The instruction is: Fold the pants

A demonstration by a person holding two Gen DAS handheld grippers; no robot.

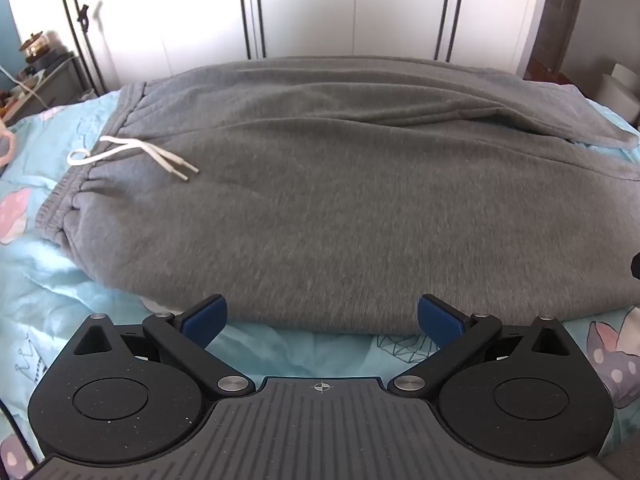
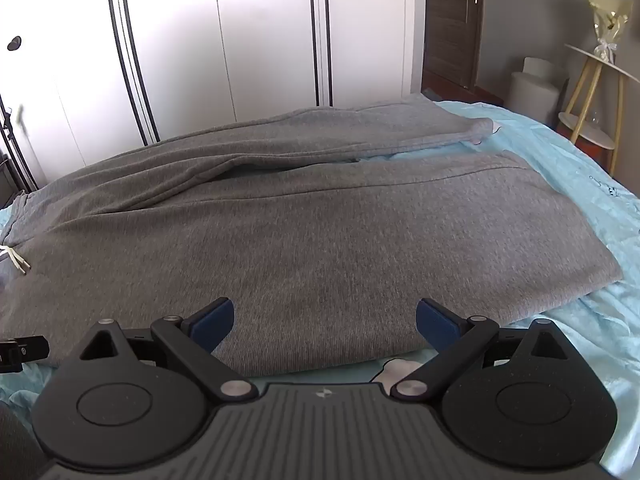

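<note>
Pants (image 1: 340, 200) lie flat crosswise, waistband left, cuffs right | left hand-held gripper (image 1: 322, 318) spread, empty | right hand-held gripper (image 2: 325, 320) likewise

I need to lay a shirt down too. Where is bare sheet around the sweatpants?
Bare light-blue printed sheet shows right of the grey sweatpants' leg cuffs, and left of the waistband. The middle is covered.
</note>
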